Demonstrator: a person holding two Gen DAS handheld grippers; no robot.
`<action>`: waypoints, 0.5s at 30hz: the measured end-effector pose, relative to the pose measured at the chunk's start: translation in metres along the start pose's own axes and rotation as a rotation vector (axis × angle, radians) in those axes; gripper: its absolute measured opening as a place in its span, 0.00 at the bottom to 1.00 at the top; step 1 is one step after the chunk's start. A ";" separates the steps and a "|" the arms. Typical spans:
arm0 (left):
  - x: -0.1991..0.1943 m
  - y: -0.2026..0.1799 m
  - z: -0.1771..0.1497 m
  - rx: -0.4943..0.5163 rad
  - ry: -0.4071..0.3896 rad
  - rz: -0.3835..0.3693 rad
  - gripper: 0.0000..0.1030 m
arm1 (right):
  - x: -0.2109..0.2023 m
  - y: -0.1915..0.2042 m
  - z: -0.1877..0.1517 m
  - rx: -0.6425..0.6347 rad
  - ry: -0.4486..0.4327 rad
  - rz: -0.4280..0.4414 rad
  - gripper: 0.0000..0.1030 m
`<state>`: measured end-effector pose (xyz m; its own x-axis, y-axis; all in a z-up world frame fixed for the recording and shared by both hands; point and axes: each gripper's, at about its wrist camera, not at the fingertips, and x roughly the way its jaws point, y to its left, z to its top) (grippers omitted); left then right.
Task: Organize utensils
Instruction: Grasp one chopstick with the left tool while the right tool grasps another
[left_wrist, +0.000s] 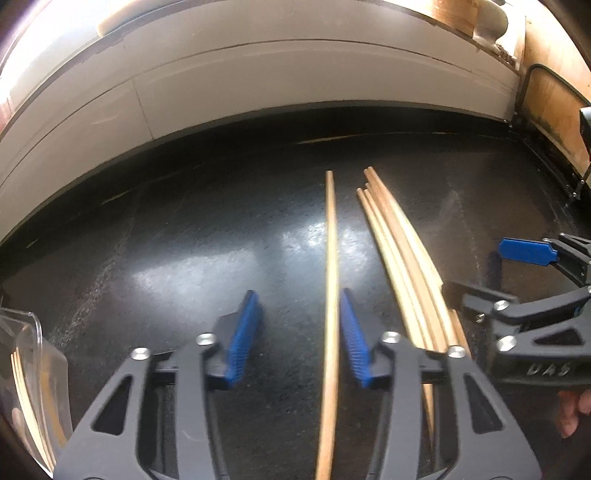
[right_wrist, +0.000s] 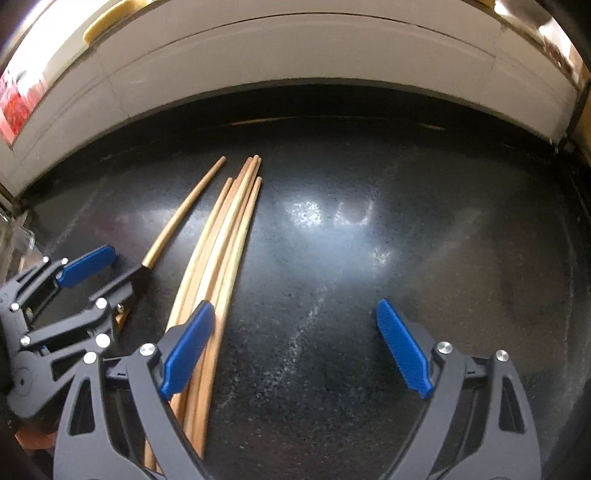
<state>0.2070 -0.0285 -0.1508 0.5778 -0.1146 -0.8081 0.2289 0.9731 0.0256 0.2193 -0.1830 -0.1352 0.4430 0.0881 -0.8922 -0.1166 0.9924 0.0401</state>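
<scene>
As seen from the left wrist: left gripper (left_wrist: 299, 332) spread wide astride a lone chopstick (left_wrist: 331, 280) on the black counter (left_wrist: 166, 240), long axis along the fingers, tip toward the wall, apparently singled out for pickup. From the right wrist: right gripper (right_wrist: 295, 350) wide, empty, beside the bundled chopsticks (right_wrist: 221, 266), likewise wall-pointing.

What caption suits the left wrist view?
Open left gripper straddles a single chopstick beside the chopstick bundle on the black counter.
</scene>
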 end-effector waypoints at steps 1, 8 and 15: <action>0.000 -0.001 0.001 0.002 0.000 -0.002 0.24 | 0.001 0.002 0.001 -0.003 -0.007 -0.003 0.84; -0.006 -0.006 -0.003 -0.031 0.015 -0.038 0.06 | 0.003 0.007 -0.001 -0.031 0.002 -0.051 0.74; -0.013 -0.022 -0.014 -0.060 0.022 0.026 0.06 | -0.009 0.010 -0.006 -0.024 -0.017 -0.034 0.21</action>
<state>0.1836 -0.0458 -0.1493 0.5652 -0.0854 -0.8205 0.1663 0.9860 0.0120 0.2087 -0.1747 -0.1292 0.4623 0.0556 -0.8850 -0.1226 0.9924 -0.0017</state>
